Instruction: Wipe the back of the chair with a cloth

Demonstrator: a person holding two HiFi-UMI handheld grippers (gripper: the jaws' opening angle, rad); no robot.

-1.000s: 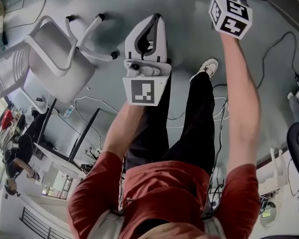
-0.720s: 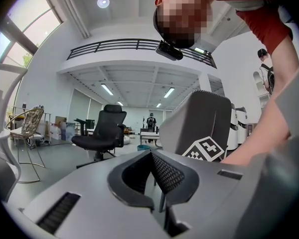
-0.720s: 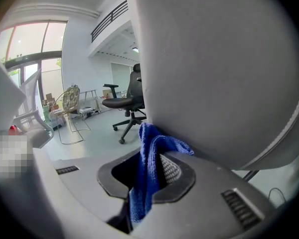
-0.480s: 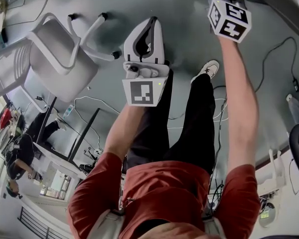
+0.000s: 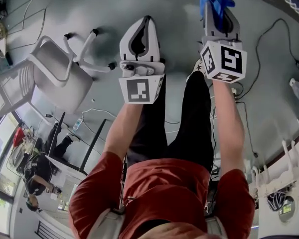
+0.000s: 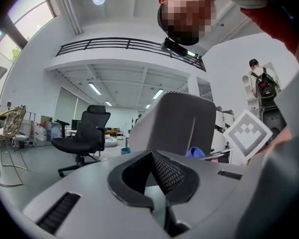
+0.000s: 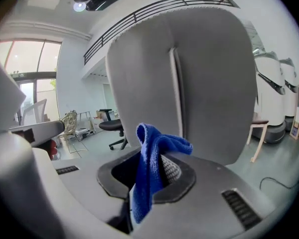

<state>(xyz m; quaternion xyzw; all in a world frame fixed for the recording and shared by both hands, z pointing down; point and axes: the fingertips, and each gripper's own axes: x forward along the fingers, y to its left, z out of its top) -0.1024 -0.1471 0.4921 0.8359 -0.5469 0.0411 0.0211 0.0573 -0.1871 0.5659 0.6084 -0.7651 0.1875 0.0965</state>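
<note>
One blue cloth (image 7: 148,173) hangs clamped in the right gripper's (image 5: 218,11) jaws; the left gripper's (image 5: 146,23) jaws sit together, empty. The chair (image 5: 60,78) stands well apart; so slim a pinch might drop the cloth mid-wipe.

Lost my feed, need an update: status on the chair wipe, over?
Left gripper shut, empty. Right gripper shut on blue cloth. White chair off left, cloth clear of it.
</note>
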